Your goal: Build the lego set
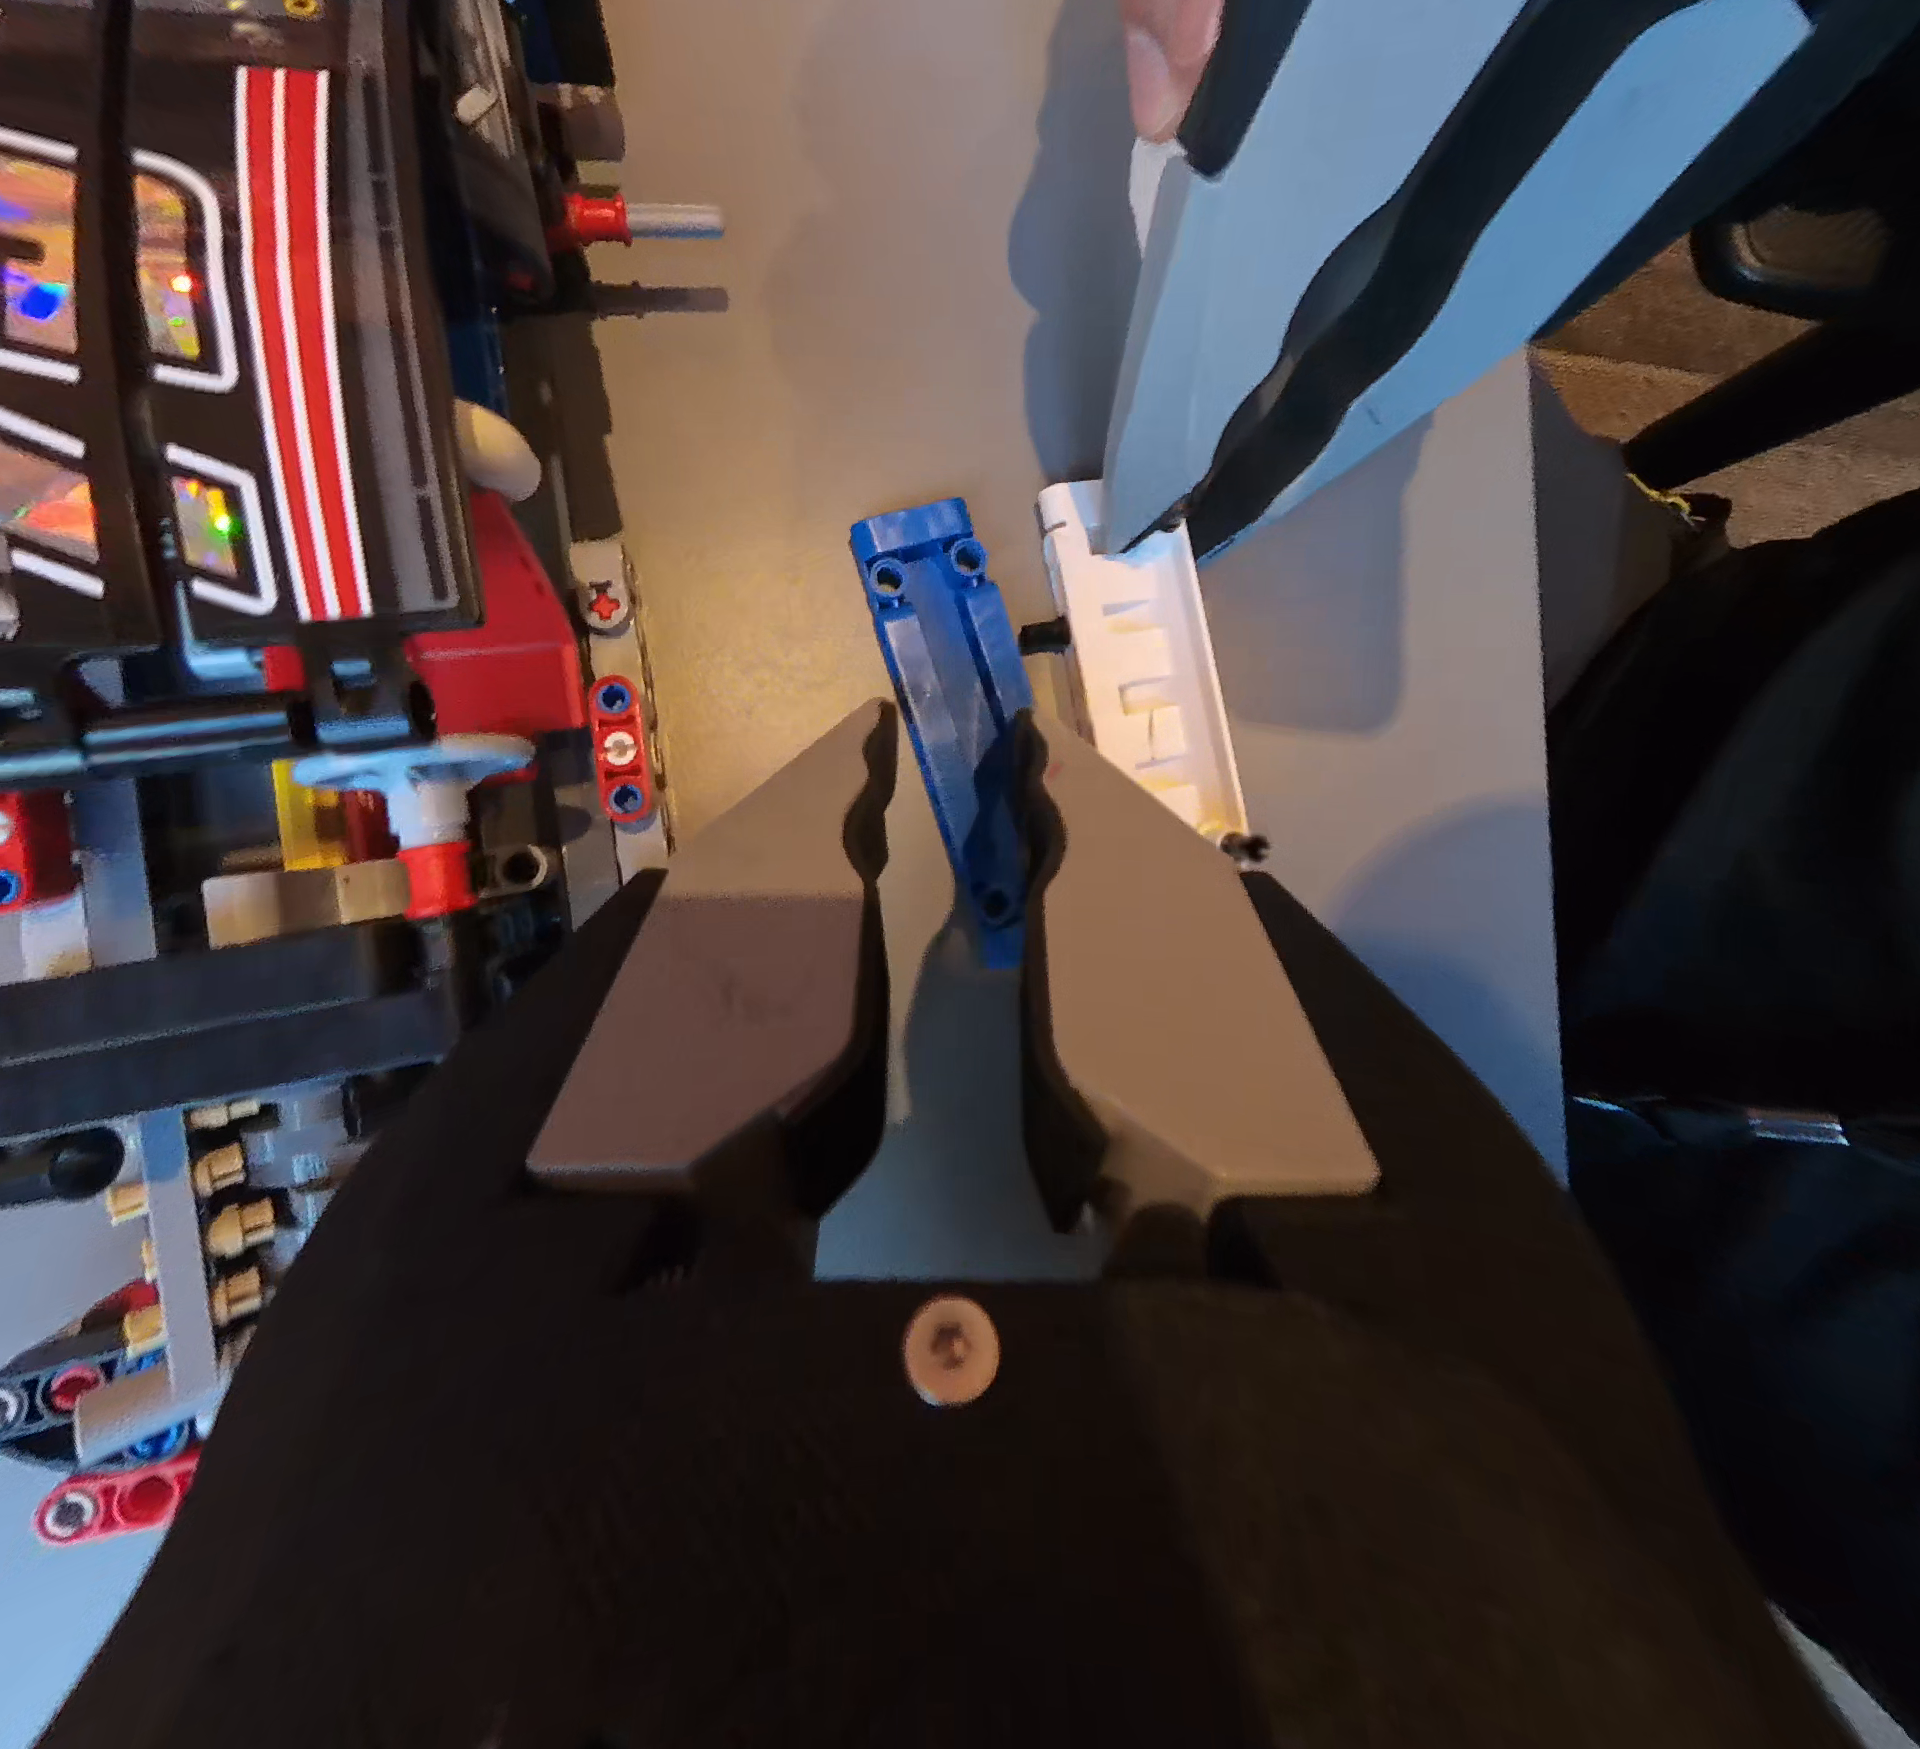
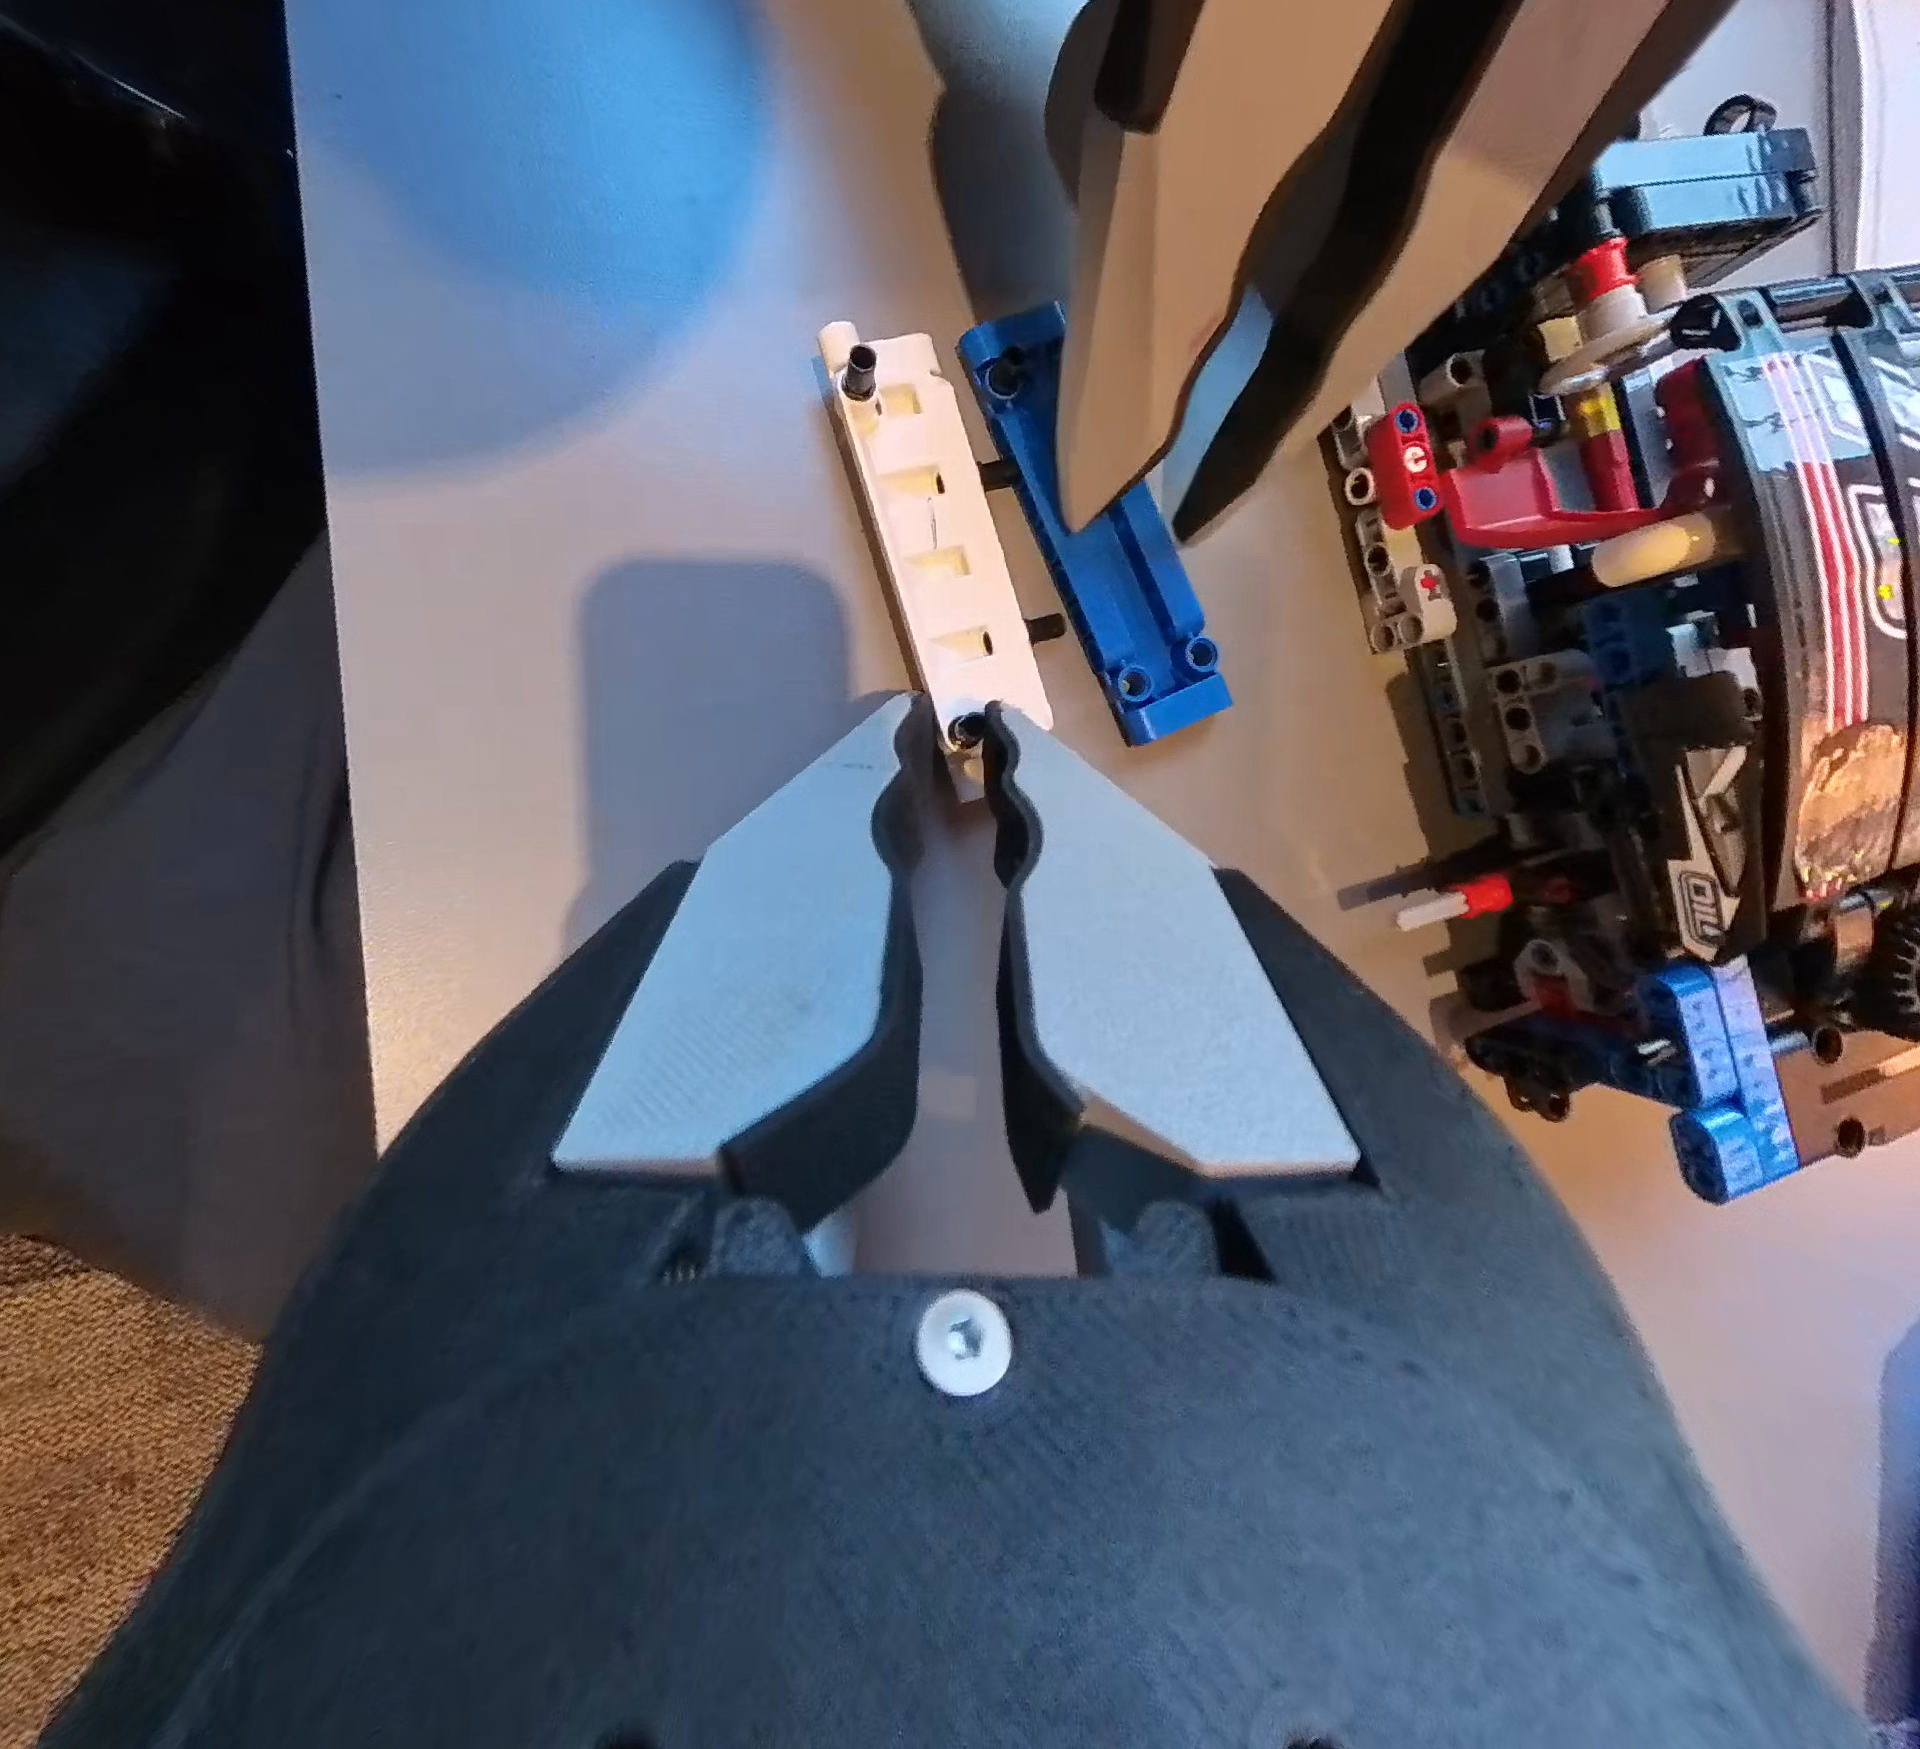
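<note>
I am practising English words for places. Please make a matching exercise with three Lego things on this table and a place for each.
1 blue panel
2 white panel
3 car model

A end gripped by the right tool
B standing apart from both tools
C between the fingers of the left tool

Pairs: 1-C, 2-A, 3-B

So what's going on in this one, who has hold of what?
A person is working two handheld grippers on a pale table, next to a large, partly built black, red and blue Lego vehicle. The left gripper straddles a long blue Lego panel, its jaws not visibly clamped. The right gripper pinches the end of a long white Lego panel. The panels lie side by side, and black pins on the white one point at the blue one, with a gap between.
</note>
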Tool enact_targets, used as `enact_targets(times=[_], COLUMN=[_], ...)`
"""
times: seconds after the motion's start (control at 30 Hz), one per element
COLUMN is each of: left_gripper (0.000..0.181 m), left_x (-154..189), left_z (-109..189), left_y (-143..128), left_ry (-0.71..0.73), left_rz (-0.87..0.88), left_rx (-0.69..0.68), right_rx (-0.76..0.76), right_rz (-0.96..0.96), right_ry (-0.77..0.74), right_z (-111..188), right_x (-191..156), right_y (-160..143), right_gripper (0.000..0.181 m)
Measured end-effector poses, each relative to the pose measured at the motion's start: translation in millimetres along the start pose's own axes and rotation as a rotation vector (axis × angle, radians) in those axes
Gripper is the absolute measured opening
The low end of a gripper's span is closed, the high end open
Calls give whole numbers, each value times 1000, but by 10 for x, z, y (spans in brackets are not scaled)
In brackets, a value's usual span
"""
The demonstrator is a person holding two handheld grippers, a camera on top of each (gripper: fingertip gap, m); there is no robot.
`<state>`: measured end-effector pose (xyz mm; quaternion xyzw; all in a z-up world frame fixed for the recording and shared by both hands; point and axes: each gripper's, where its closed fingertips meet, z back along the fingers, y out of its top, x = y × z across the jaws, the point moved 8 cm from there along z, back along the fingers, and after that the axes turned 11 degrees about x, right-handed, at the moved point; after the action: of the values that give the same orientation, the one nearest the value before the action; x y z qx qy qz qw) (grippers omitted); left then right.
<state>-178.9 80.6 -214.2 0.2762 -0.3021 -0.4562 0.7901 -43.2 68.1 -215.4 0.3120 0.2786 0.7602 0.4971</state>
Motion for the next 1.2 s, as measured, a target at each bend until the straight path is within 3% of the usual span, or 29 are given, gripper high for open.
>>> enact_targets(times=[1.2], left_gripper=[16], left_x=[-17], left_z=[-16], left_y=[-74], left_ry=[-80], left_rz=[83], left_rx=[87], right_rx=[42], right_rz=[-1], right_ry=[7], right_z=[0], right_x=[2], right_y=[-33], right_gripper=[7])
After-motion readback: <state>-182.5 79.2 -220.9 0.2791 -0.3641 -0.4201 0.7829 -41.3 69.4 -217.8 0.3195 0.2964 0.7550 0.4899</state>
